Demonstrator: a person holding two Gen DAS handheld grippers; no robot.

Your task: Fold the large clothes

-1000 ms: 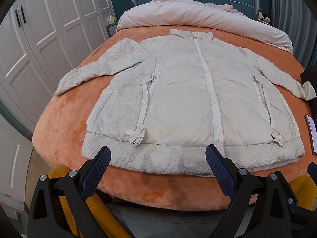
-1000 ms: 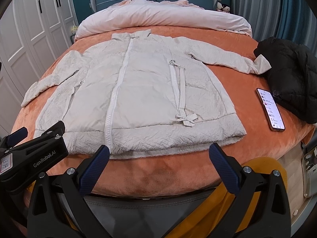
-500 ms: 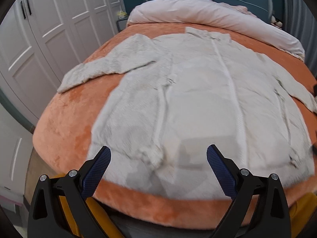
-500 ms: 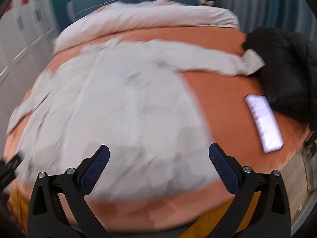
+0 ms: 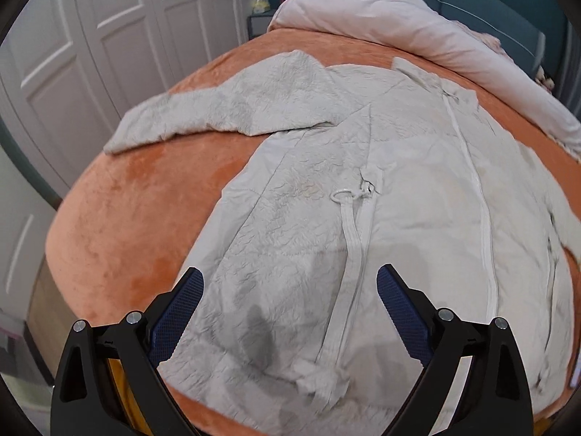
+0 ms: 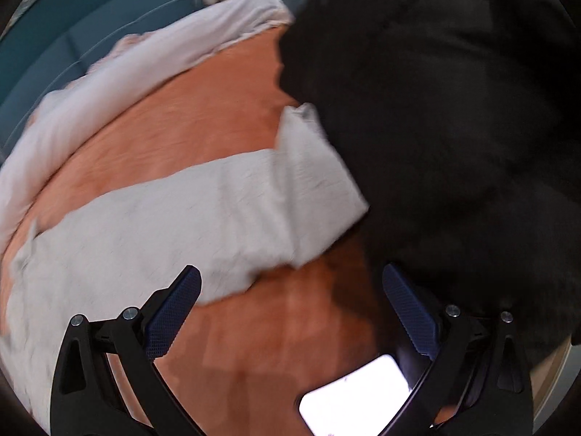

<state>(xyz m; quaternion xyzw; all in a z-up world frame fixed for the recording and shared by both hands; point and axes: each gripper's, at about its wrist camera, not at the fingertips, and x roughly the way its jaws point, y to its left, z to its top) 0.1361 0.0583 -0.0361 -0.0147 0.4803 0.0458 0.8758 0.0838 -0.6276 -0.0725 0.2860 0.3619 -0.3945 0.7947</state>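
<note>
A big pale jacket (image 5: 381,196) lies flat, front side up, on the orange bed cover (image 5: 138,210), with its collar far away near the rolled pink blanket (image 5: 399,25) and its bottom edge close to the person. The left gripper (image 5: 290,301) hangs over the bottom left part of the jacket with its jaws wide apart and nothing in them. One sleeve (image 5: 218,116) stretches far out to the left, up ahead of this gripper and well apart from it. The right gripper (image 6: 290,301) is spread wide too, holding nothing. The other sleeve (image 6: 218,210) lies right in front of it — running across the view from left to right, with its cuff end (image 6: 319,181) touching a black coat (image 6: 454,127). A lit phone (image 6: 356,396) sits on the cover just below this gripper. The right gripper looks much nearer to its sleeve, so that sleeve seems the likely first grab — then fold it in over the jacket's body.
</note>
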